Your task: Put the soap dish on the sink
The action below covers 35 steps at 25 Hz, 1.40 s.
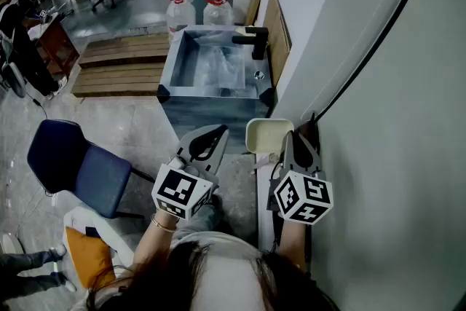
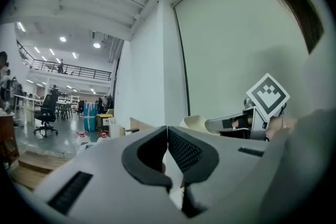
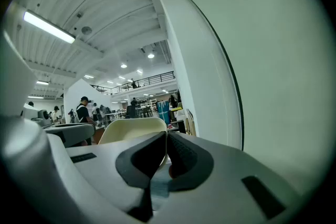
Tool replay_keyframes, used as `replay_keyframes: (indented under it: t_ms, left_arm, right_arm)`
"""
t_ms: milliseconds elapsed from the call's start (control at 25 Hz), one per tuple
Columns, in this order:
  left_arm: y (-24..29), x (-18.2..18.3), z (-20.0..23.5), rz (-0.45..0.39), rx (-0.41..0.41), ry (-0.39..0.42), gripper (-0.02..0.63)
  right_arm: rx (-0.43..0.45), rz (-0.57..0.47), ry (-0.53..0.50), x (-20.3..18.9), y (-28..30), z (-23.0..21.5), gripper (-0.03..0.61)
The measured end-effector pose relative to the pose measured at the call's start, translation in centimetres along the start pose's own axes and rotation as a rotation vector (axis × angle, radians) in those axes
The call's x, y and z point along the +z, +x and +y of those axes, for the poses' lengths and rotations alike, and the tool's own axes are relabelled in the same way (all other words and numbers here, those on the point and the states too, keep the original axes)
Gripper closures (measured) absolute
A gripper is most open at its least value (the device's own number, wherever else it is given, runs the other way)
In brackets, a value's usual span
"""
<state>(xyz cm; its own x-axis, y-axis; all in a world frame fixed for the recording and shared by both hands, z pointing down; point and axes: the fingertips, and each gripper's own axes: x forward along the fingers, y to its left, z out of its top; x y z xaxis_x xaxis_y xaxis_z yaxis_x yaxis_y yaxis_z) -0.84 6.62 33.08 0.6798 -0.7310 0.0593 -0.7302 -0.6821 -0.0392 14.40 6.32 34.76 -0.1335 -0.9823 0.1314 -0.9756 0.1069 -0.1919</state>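
The right gripper [image 1: 292, 135] pinches the rim of the cream soap dish [image 1: 265, 135]. The left gripper [image 1: 220, 130] (jaws shut tight) holds nothing. The sink [image 1: 167, 71] sits far ahead.

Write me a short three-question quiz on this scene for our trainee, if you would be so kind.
1. True or false: the soap dish already rests on the sink.
2. Which tongs grip the soap dish? A) left tongs B) right tongs C) neither
3. Fill in: the faucet on the sink is ___ in colour.
Key: 1 false, it is held short of the sink. 2 B; the left tongs are shut and empty. 3 black.
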Motion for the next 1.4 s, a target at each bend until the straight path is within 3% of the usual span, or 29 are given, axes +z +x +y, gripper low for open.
replay_keyframes:
  t_ms: [680, 1400]
  left_arm:
    - [4.3, -0.8, 6.4, -0.021, -0.014, -0.028, 0.604]
    - [6.1, -1.2, 12.2, -0.007, -0.114, -0.042, 0.604]
  right_arm:
    - [-0.029, 0.024, -0.013, -0.4, 7.9, 0.7, 0.546]
    - [-0.118, 0.049, -0.021, -0.7, 13.4, 3.2, 0.546]
